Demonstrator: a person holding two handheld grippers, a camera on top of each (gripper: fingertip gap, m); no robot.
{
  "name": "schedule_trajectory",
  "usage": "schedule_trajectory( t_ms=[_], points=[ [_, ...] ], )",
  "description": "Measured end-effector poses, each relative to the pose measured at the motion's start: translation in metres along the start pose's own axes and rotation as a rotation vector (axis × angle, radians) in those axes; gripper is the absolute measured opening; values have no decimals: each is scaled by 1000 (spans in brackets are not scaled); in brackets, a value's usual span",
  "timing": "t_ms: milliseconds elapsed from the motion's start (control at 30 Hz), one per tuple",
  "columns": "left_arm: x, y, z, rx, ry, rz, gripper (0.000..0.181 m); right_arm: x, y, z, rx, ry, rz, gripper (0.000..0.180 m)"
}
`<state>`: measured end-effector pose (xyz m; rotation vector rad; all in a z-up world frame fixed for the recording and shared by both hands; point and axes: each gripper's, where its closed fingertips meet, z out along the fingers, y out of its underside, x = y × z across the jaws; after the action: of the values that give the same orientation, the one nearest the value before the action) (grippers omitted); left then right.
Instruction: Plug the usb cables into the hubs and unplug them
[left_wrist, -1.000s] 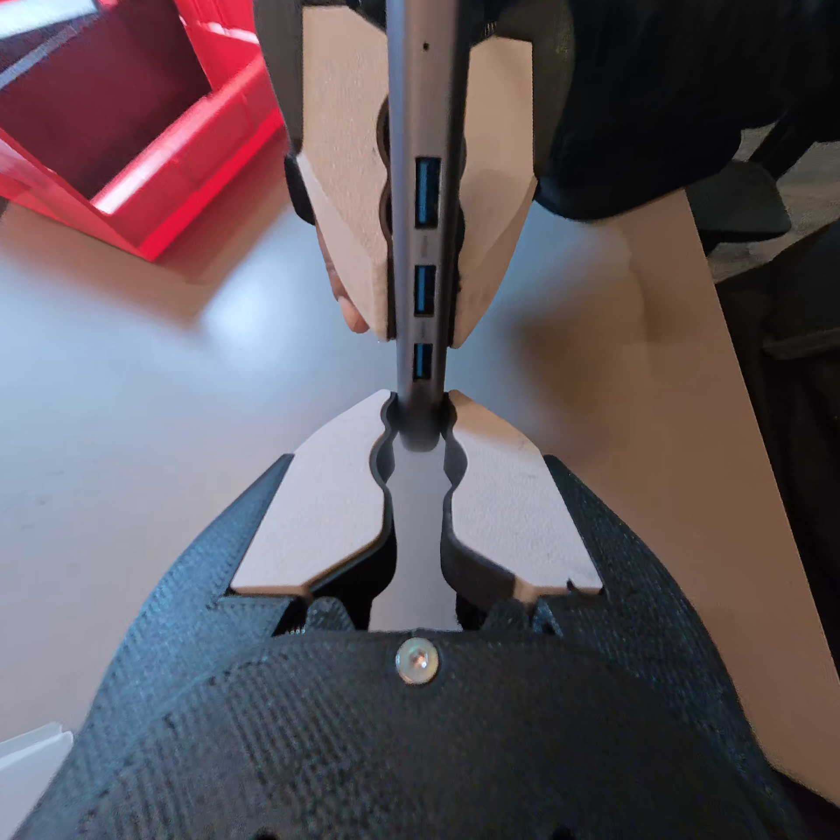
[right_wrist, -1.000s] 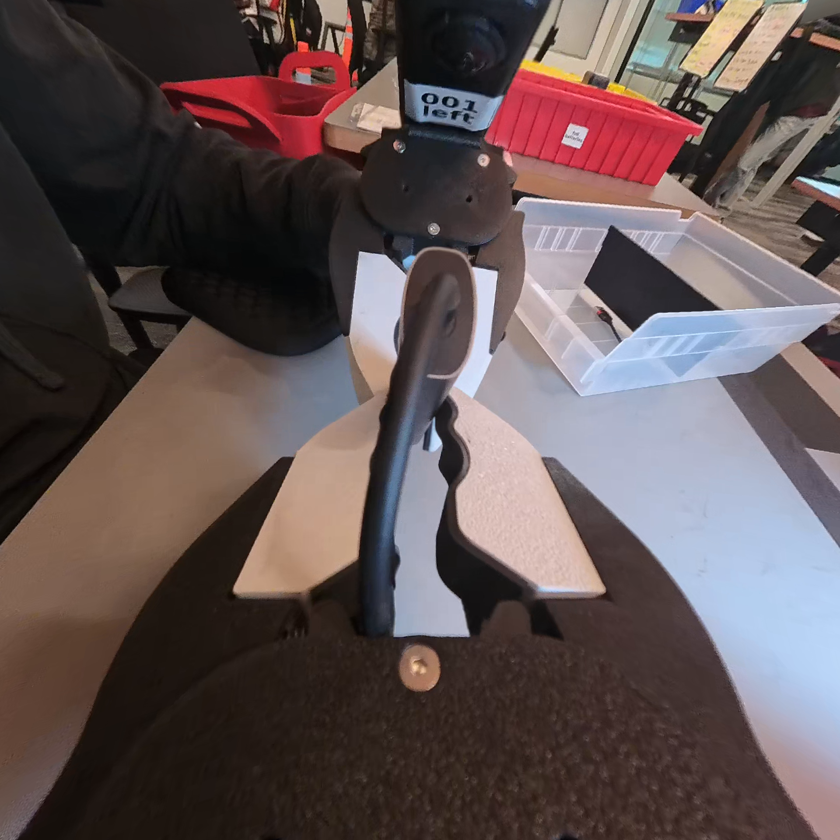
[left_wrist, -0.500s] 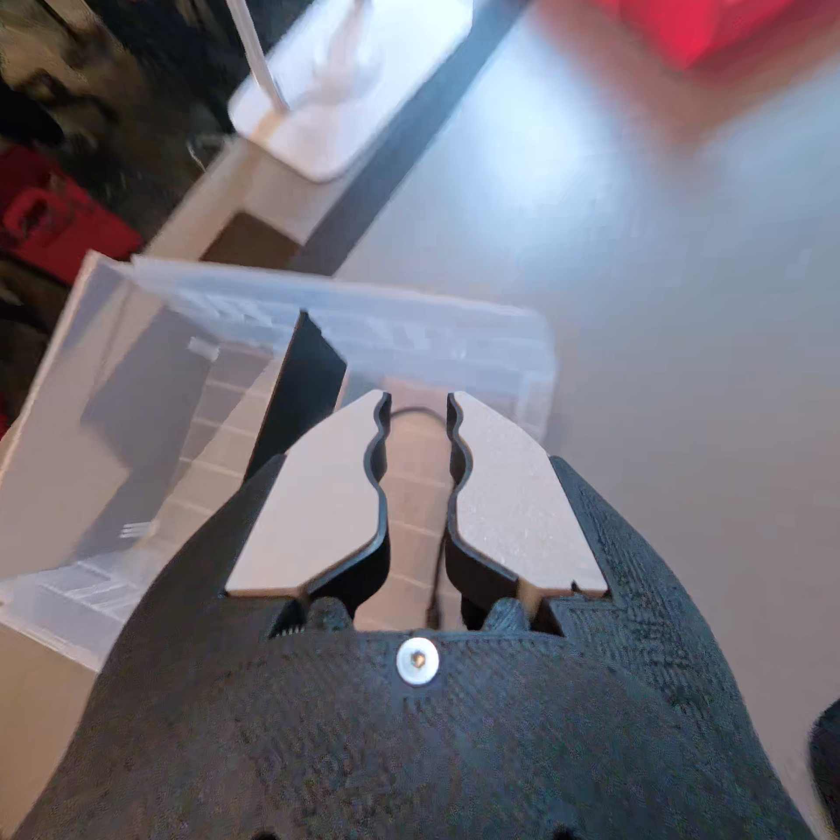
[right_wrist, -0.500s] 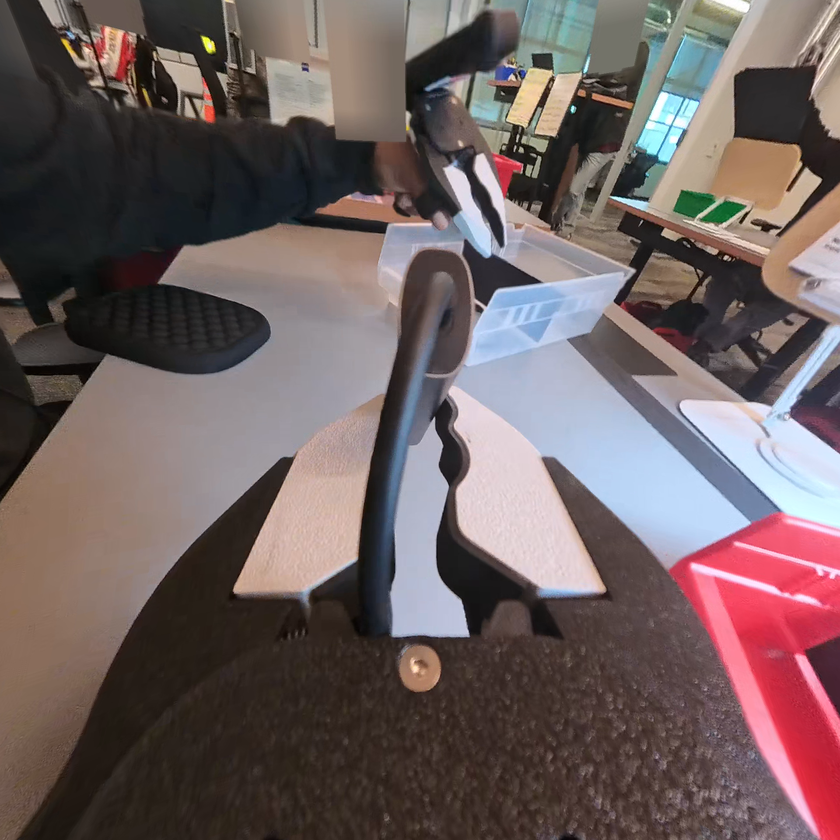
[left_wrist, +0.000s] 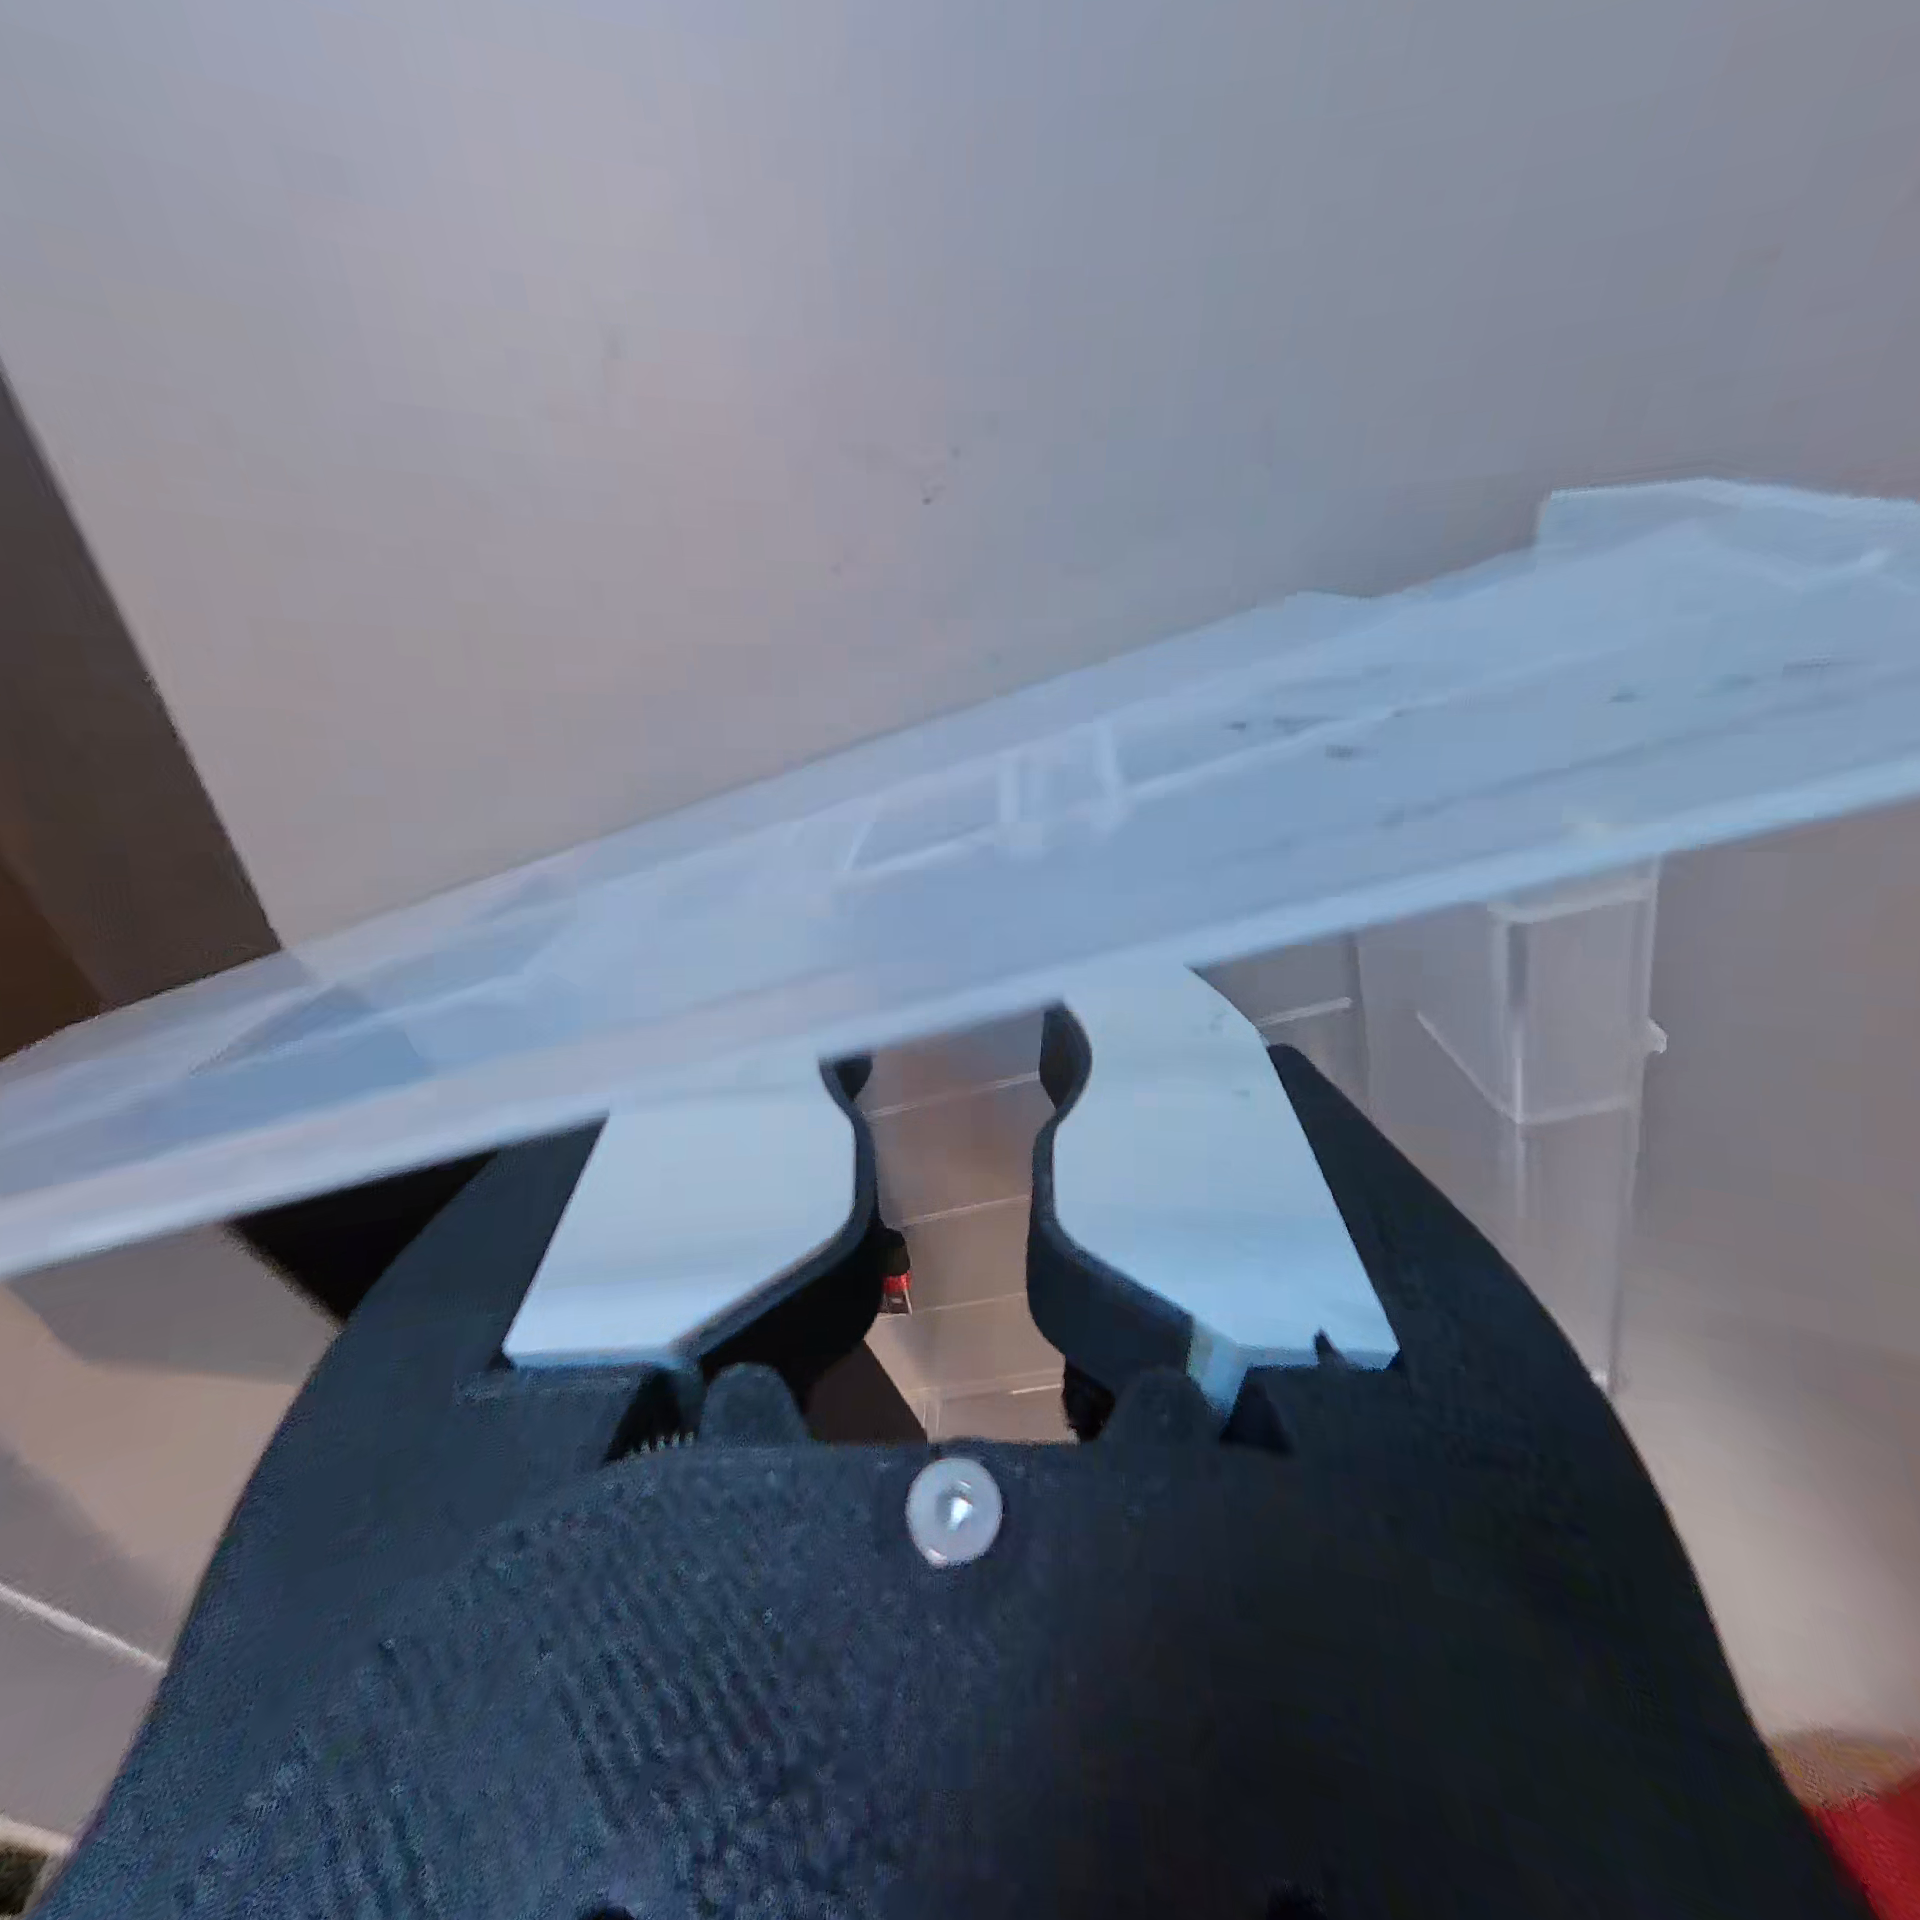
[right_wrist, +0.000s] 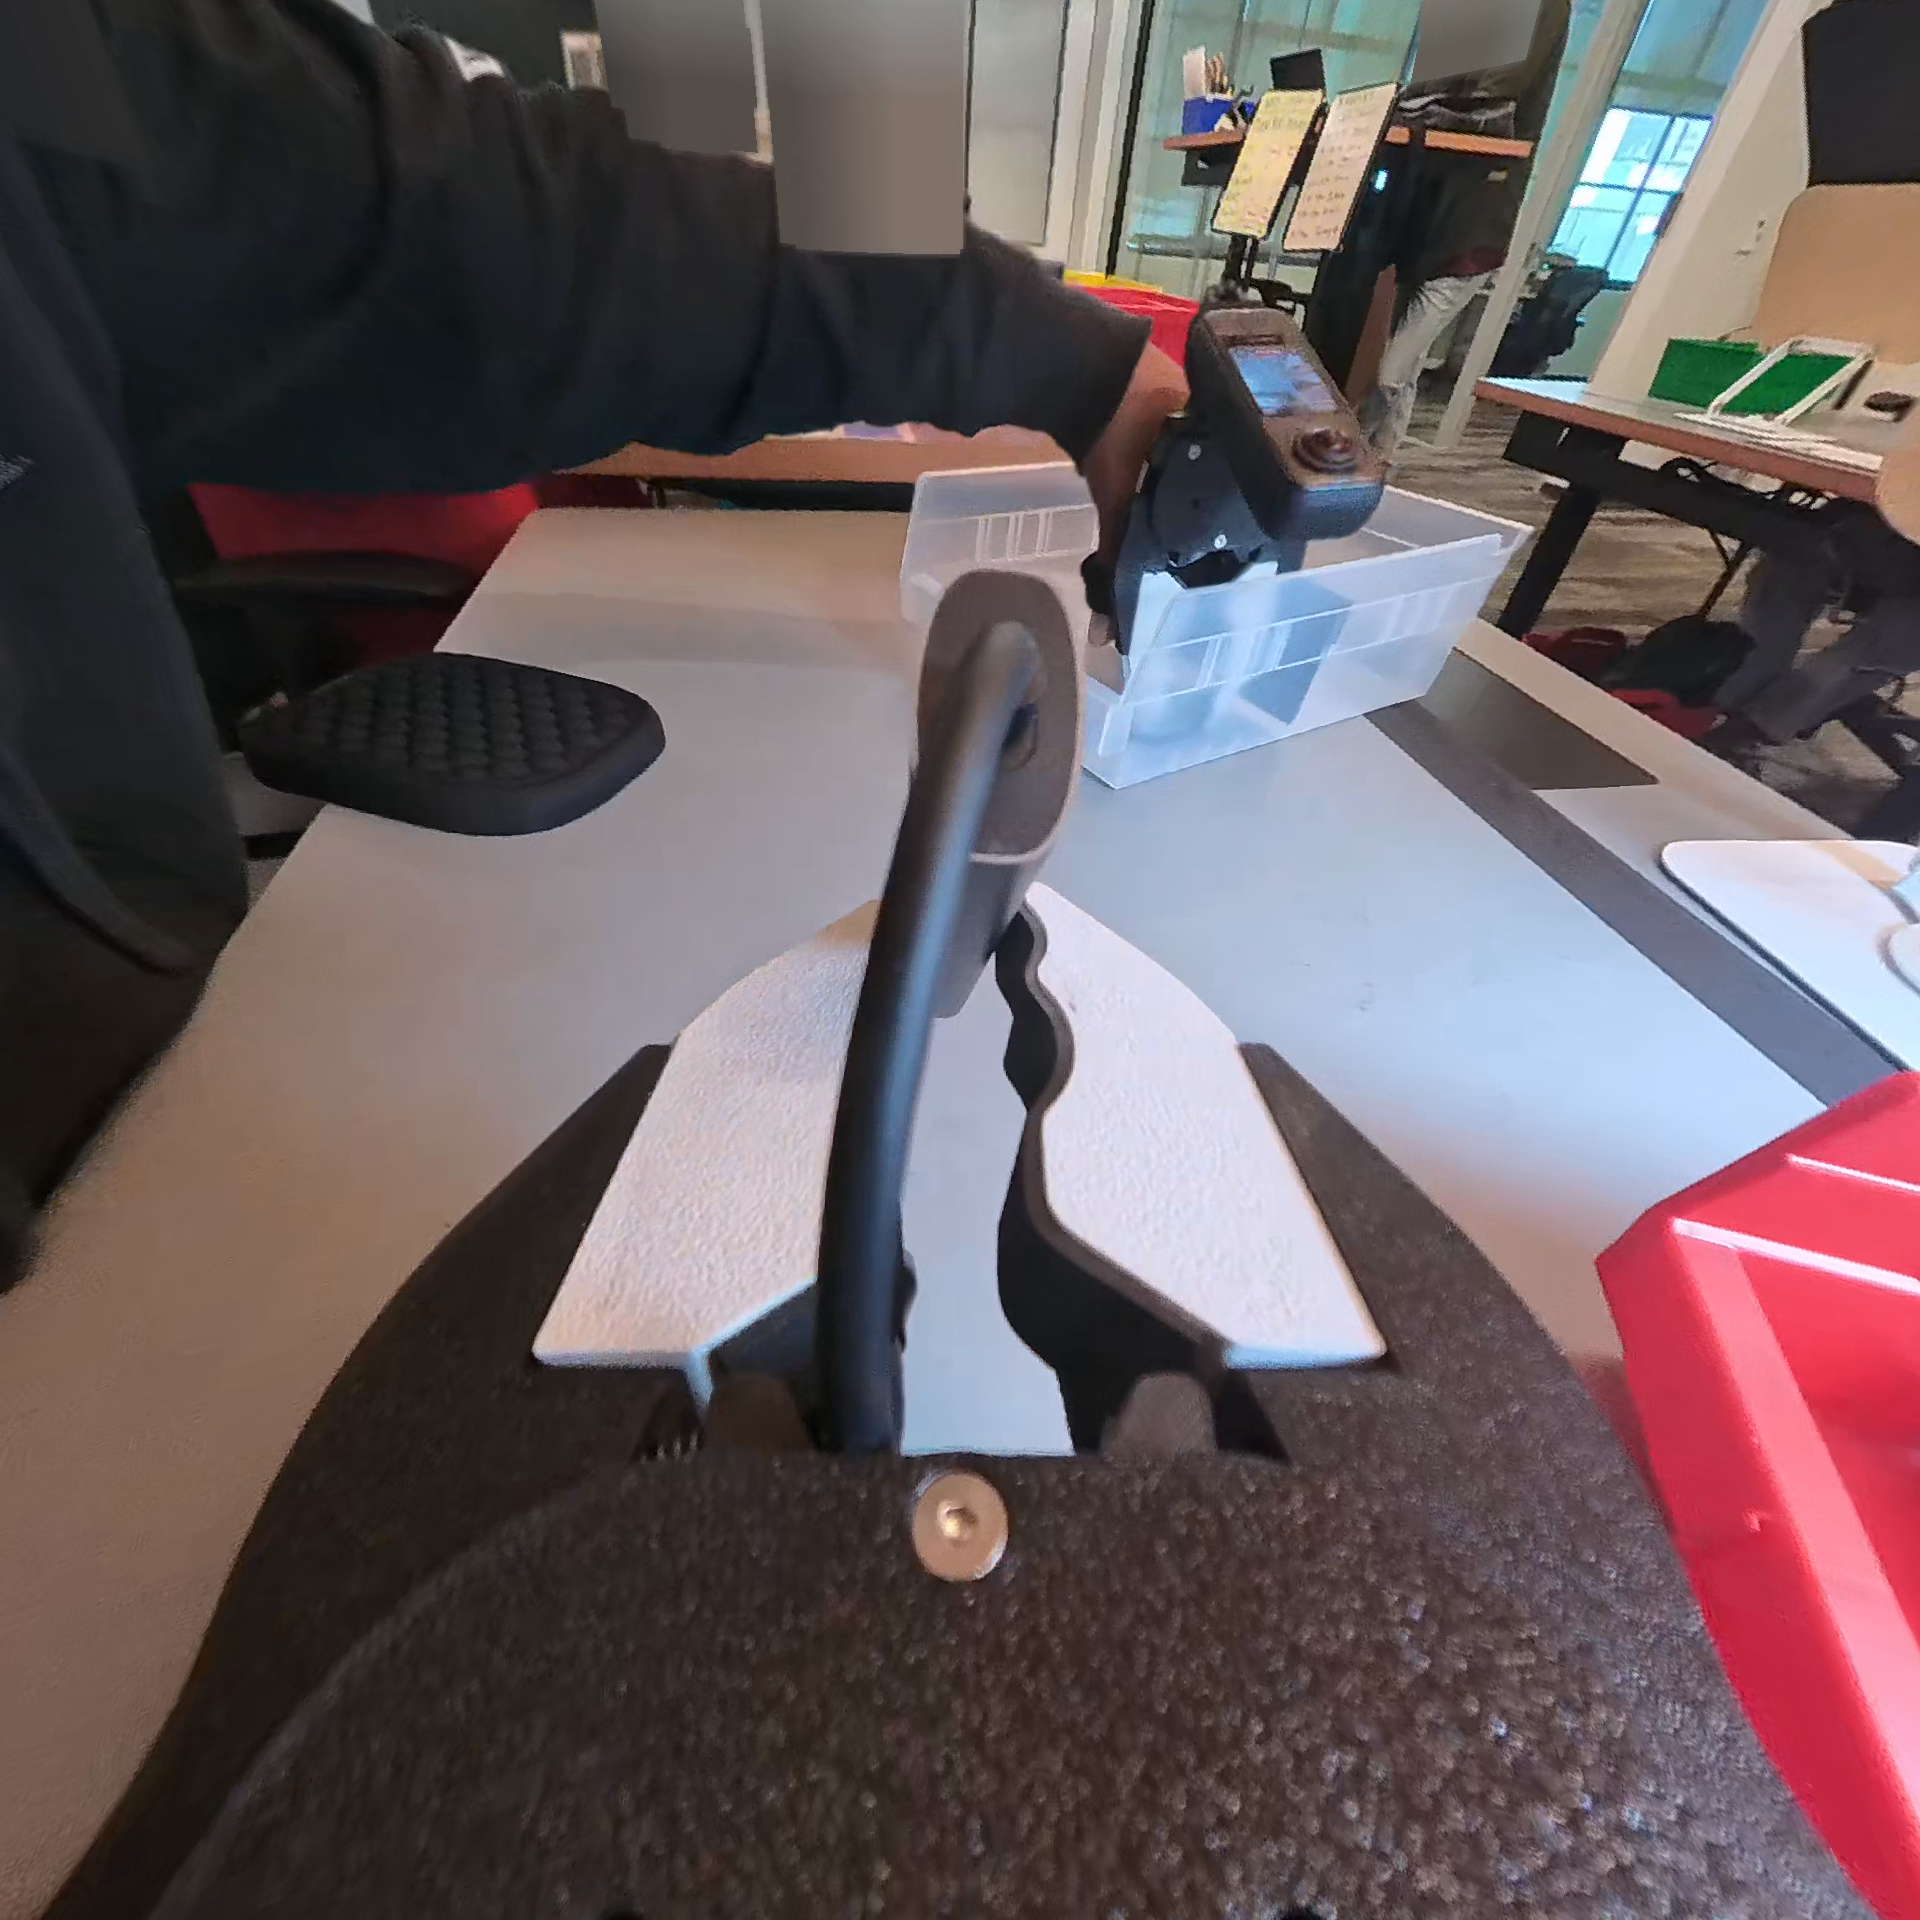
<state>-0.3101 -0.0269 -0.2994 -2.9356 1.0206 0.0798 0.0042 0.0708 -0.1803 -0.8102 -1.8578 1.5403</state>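
My right gripper (right_wrist: 966, 935) is shut on a grey USB hub (right_wrist: 1003, 748), held upright above the table, with its black cable (right_wrist: 883, 1091) running back between the fingers. My left gripper (left_wrist: 956, 1039) is open and empty, lowered inside a clear plastic bin (left_wrist: 1143, 831). The bin's translucent wall hides its fingertips. A small dark cable plug with a red tip (left_wrist: 894, 1273) shows beside the left finger, on the bin floor. In the right wrist view the left gripper (right_wrist: 1195, 571) reaches into the clear bin (right_wrist: 1351, 644) at the far side of the table.
A red bin (right_wrist: 1766, 1403) stands at the right, close to my right gripper. A black chair armrest (right_wrist: 447, 738) juts over the table's left edge. A white lamp base (right_wrist: 1787, 914) lies at the far right. A black divider (left_wrist: 312, 1257) stands in the clear bin. The tips of one gripper are about 35 cm away from the tips of the other.
My left gripper has let go of the hub's end, swung away to the clear bin and dropped inside it. My right gripper keeps the hub and has turned to the right.
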Motion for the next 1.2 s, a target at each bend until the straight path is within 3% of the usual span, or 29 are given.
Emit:
schedule_trajectory(
  t_ms=[267,467,567,700,767,867,1000,1100,1200],
  points=[
    [12,-2,1,0,107,70,6,5,6,-4,0,-7,32,17],
    [12,18,-7,33,-27,-41,3,3,0,-5,5,3,8,17],
    [7,29,-51,133,-107,-185,3,2,-7,-7,22,13,-11,17],
    [8,31,-138,274,-257,-315,3,0,-18,-11,50,31,-32,17],
    [18,20,-177,344,-312,-364,3,0,-23,-12,60,46,-44,17],
    [55,-15,-213,481,-229,-439,3,-2,-30,-16,80,61,-56,17],
    [116,-66,-191,576,-12,-499,3,-5,-39,-20,87,81,-81,17],
    [158,-92,-135,590,195,-580,3,-5,-39,-20,85,88,-86,17],
    [174,-98,-75,562,271,-637,3,-3,-36,-18,78,87,-76,17]
  ],
)
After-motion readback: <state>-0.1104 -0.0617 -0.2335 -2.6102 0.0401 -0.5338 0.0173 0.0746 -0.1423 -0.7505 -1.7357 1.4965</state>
